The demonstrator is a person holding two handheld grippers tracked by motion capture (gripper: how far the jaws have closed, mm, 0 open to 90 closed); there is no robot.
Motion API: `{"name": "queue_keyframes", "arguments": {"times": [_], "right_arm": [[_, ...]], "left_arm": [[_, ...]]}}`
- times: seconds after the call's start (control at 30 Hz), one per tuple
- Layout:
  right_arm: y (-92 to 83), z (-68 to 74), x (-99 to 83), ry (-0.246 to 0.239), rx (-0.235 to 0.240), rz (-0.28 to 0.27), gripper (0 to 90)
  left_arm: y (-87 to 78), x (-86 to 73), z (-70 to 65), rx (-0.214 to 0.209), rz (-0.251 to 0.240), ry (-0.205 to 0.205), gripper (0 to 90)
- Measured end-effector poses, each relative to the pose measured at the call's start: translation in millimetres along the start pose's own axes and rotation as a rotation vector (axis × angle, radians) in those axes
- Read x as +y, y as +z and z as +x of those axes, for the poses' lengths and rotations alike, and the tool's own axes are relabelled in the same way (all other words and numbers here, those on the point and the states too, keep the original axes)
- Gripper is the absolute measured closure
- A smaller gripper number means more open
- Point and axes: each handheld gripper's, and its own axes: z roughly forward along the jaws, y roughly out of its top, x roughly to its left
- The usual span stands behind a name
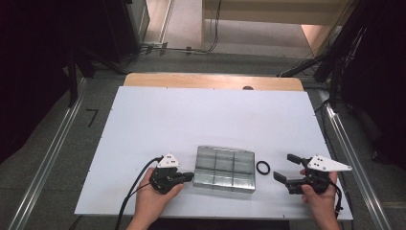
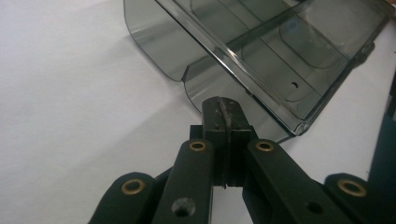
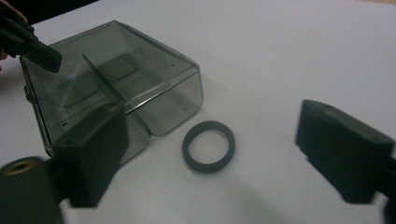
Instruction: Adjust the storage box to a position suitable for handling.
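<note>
The left gripper (image 1: 186,177), jaws closed and empty, steadies the smoked plastic organizer box (image 1: 225,168); the right gripper (image 1: 283,167), jaws wide, likely reaches for the black ring (image 1: 263,167) next.

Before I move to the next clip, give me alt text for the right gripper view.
A black rubber ring lies flat on the white table between the right gripper's wide-open jaws. Beside the ring, apart from it, sits a smoky clear plastic compartment box, with the left gripper at its far corner.
</note>
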Motion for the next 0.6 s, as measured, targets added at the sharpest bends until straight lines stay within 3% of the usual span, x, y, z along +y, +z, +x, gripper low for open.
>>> {"name": "queue_keyframes", "arguments": {"times": [0.03,0.13,0.2,0.33,0.53,0.6], "right_arm": [[3.0,6.9,1.7,0.005,-0.007,0.024,29.7],[8.7,14.8,1.2,0.020,0.028,0.075,54.3],[13.6,22.1,0.4,0.013,0.028,0.126,64.2],[25.4,33.1,-1.7,0.000,0.045,0.205,77.3],[37.2,35.5,-4.2,0.009,0.077,0.233,84.4],[39.2,38.5,-4.0,-0.018,0.081,0.234,87.0]], "left_arm": [[0.2,-0.8,-1.3,-0.007,-0.002,0.000,90.0],[1.3,-4.1,-5.9,-0.018,-0.002,0.001,90.0],[1.6,-4.9,-6.2,-0.022,-0.004,0.002,90.0],[0.9,-6.0,-6.0,-0.030,-0.004,0.005,90.0],[-1.9,-6.5,-5.4,-0.048,-0.023,0.015,90.0],[-2.4,-6.9,-4.9,-0.056,-0.027,0.015,90.0]]}}
